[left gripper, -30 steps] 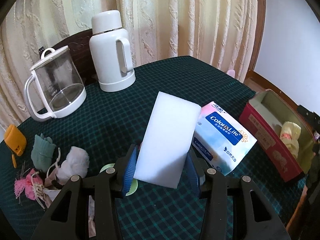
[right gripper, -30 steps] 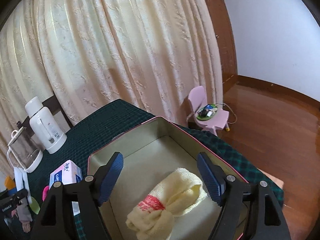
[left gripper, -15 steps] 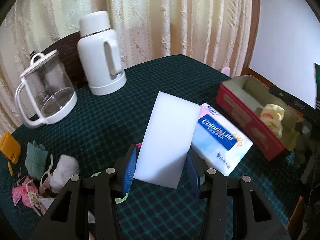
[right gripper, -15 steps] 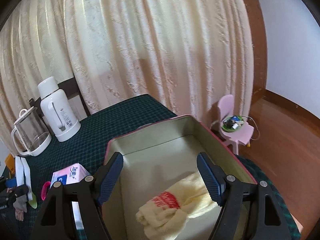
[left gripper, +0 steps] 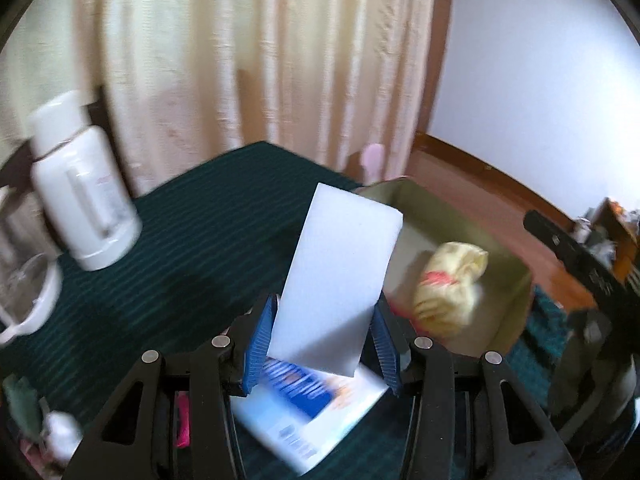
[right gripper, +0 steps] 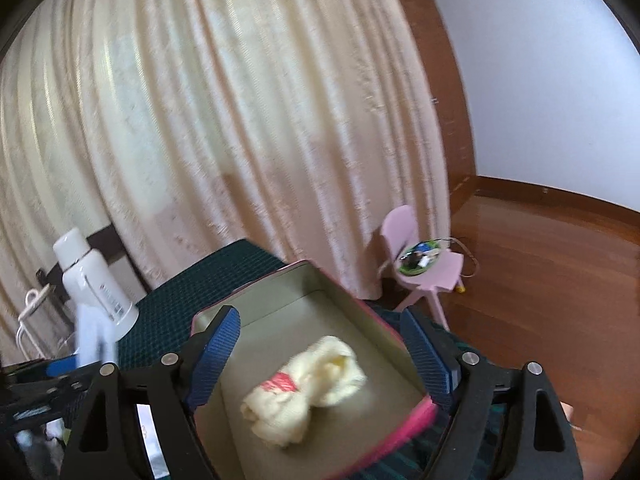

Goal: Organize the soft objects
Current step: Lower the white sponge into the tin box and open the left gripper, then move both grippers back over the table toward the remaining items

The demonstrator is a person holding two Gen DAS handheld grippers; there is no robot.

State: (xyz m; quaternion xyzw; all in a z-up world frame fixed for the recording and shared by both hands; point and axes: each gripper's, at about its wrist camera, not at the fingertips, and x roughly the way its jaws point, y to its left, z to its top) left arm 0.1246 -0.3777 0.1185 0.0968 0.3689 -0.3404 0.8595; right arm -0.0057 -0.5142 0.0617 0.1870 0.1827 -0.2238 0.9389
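The white sponge block [left gripper: 338,280] stood upright, pinched between the blue pads of the left gripper [left gripper: 323,350], held in the air above the tissue pack [left gripper: 308,416] and right next to the open box [left gripper: 516,292]. Inside that box a rolled yellow towel [right gripper: 306,384] already lay on the floor of it. The right gripper [right gripper: 320,364] hovered over the box w/ nothing between its pads, jaws wide and opening further. Beyond, on the dark green checked tablecloth [left gripper: 192,248], stood a white thermos [left gripper: 82,196], and a few small soft bits lay blurred at the table's near-left edge [left gripper: 52,428].

Looked to me like step 2: the sponge in transit to the box, not yet over it. Next move prob. calls for carrying it past the box wall, lowering beside the towel, then letting go. The right gripper sat close, so the left needed room to come in.
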